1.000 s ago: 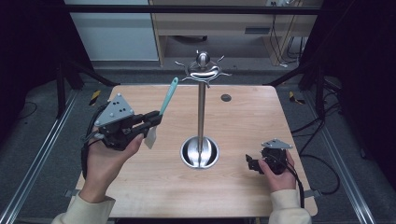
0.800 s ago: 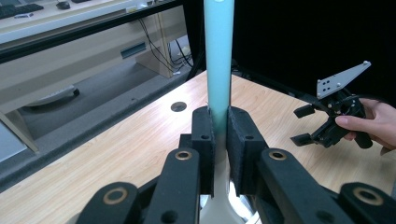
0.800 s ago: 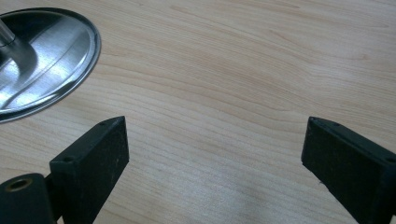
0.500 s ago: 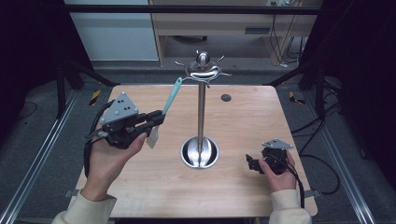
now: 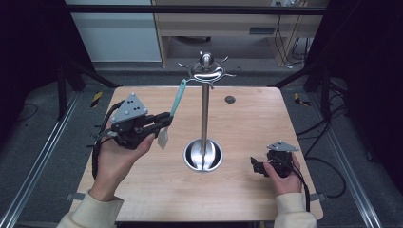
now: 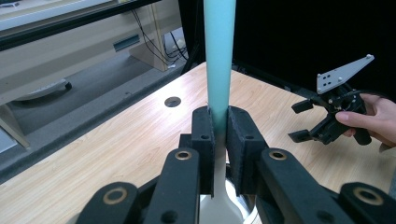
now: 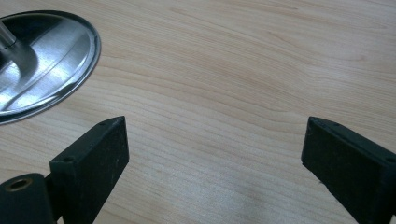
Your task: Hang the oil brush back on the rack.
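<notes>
Wooden worktop (image 5: pixel 142 190): left gripper (image 5: pixel 164 119) clamped on a teal spatula (image 5: pixel 178 97); right gripper (image 5: pixel 256 166) rests, jaws wide apart, nothing between them.

One spatula (image 5: pixel 177 102), teal handle, pale blade. One steel stand (image 5: pixel 204 114) with round base, at the worktop's (image 5: pixel 237 199) centre. Two tools: left tool (image 5: pixel 164 119) at 9 o'clock, right tool (image 5: pixel 255 166) at 4 o'clock. One dark round hole (image 5: pixel 230 99) at 1 o'clock.

Spatula (image 6: pixel 219 56) handle's top beyond the left gripper view's upper edge, blade behind jaws.
</notes>
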Motion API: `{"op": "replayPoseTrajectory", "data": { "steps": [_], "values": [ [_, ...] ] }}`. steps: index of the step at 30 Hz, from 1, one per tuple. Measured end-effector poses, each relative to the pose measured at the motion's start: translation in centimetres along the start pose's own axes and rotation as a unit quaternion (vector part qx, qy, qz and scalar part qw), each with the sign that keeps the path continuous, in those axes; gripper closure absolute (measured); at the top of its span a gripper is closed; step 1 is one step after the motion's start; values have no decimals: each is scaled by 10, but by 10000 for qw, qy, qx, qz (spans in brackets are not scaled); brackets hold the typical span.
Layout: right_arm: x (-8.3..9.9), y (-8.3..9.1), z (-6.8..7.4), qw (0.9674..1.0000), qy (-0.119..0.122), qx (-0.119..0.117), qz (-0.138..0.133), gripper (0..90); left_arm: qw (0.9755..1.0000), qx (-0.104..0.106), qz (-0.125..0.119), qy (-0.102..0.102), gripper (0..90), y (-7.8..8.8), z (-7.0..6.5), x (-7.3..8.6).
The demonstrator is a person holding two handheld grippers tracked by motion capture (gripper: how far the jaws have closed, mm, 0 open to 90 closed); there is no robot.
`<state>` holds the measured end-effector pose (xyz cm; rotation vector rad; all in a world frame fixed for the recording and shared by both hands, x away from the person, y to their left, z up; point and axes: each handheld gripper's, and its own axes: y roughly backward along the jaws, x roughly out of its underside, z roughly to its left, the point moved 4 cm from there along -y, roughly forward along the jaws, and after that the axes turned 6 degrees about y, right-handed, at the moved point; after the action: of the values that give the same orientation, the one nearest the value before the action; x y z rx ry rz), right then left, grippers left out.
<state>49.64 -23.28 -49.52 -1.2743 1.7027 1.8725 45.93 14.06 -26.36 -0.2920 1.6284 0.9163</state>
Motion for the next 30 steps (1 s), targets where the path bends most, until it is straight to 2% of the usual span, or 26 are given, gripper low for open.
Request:
{"op": "replayPoseTrajectory", "data": {
  "steps": [30],
  "values": [
    [0, -1, -1, 10000, 37, 17, -8, 80, 9999, 65, -18, 91, 814, -17, 0, 0]
  ]
}}
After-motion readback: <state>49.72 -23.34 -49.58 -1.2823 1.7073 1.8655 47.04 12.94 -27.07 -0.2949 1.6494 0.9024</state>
